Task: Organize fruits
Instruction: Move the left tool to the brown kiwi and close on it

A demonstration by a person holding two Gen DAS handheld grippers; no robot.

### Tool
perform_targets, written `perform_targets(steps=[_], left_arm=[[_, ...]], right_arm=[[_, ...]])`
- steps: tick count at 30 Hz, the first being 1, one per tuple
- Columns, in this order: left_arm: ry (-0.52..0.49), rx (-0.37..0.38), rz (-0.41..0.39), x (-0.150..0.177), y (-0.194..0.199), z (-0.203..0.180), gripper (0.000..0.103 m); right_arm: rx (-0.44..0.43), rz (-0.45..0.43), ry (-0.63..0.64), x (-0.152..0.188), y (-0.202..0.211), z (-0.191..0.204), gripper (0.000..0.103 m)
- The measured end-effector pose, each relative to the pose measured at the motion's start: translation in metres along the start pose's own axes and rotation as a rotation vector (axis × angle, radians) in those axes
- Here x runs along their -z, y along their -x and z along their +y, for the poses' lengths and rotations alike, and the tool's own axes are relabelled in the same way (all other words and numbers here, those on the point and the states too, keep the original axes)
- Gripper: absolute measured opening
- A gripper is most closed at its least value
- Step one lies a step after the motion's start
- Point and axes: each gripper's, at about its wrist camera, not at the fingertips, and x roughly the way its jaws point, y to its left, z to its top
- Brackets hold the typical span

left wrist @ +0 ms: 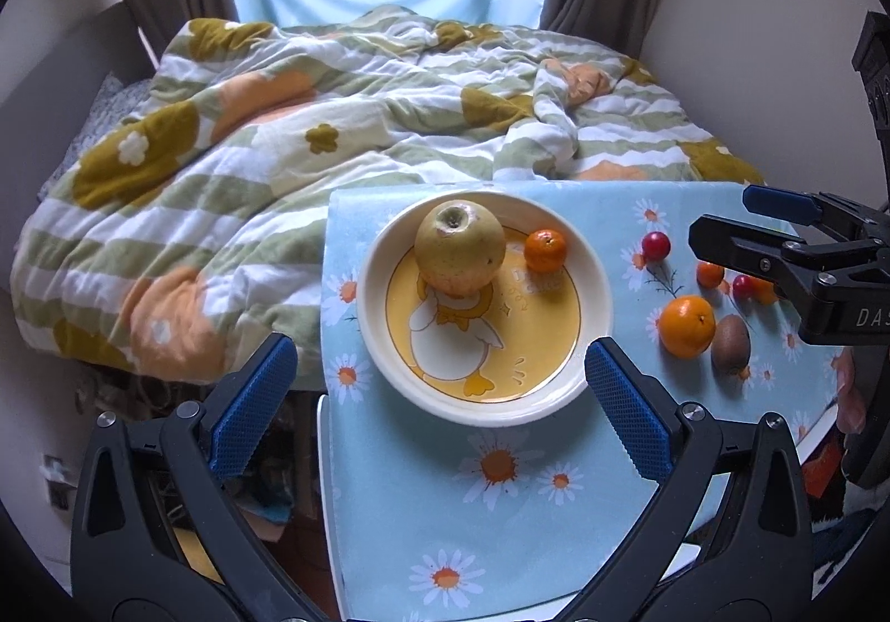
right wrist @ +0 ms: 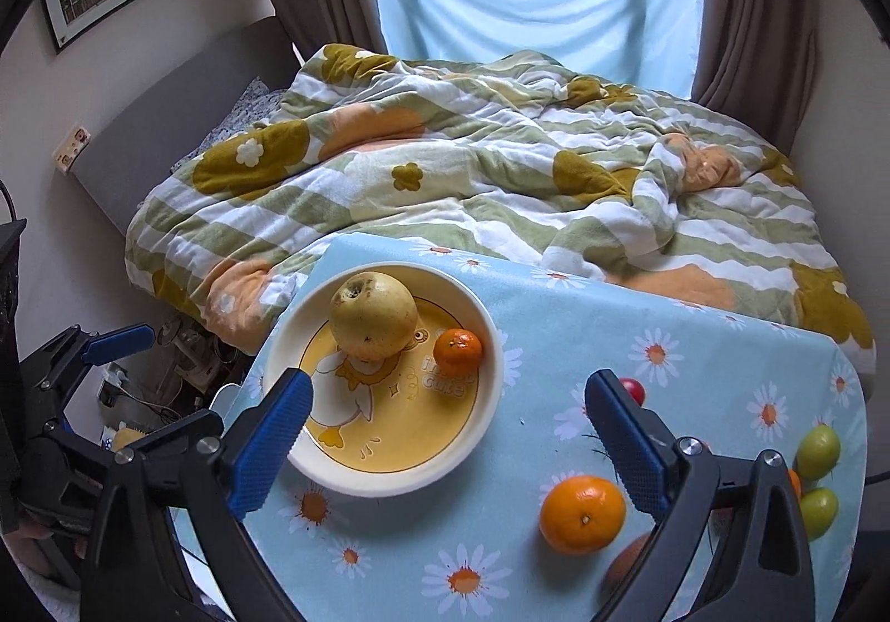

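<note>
Yellow-green round pear (left wrist: 460, 246) sits in the cream duck-printed bowl (left wrist: 598, 313) ahead of my left gripper (left wrist: 439, 410), spread wide and empty, like my right gripper (right wrist: 450, 447).

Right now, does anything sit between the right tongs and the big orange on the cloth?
Nothing visible does. The right tongs are open, and the big orange lies bare on the cloth just inside the right finger.

pear (left wrist: 459, 248) and mandarin (left wrist: 544, 250) sit in bowl (left wrist: 595, 282).
</note>
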Motion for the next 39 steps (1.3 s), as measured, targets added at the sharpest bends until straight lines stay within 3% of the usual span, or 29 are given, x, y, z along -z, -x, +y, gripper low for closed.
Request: perform_targets(steps=[9,21,32,39], left_arm=[[-0.009,0.021,-0.056,0.003,0.027,-0.040,0.103],[-0.001,0.023,-0.072,0.022,0.030,-0.133,0.103],[-0.037,0.062,-0.049,0.044,-0.014,-0.225,0.103],[-0.075,0.104,-0.004,0.057,-0.059,-0.261,0.103]], right_arm=[[0.060,-0.046,-0.058,0.031,0.055,-0.042,0.098],[0.061,-0.071,-0.049,0.084,0.098,-0.127,0.098],[0.041,-0.043,0.058,0.124,0.086,-0.195,0.098],[0.016,-0.025,0.108,0.137,0.058,-0.234,0.098]])
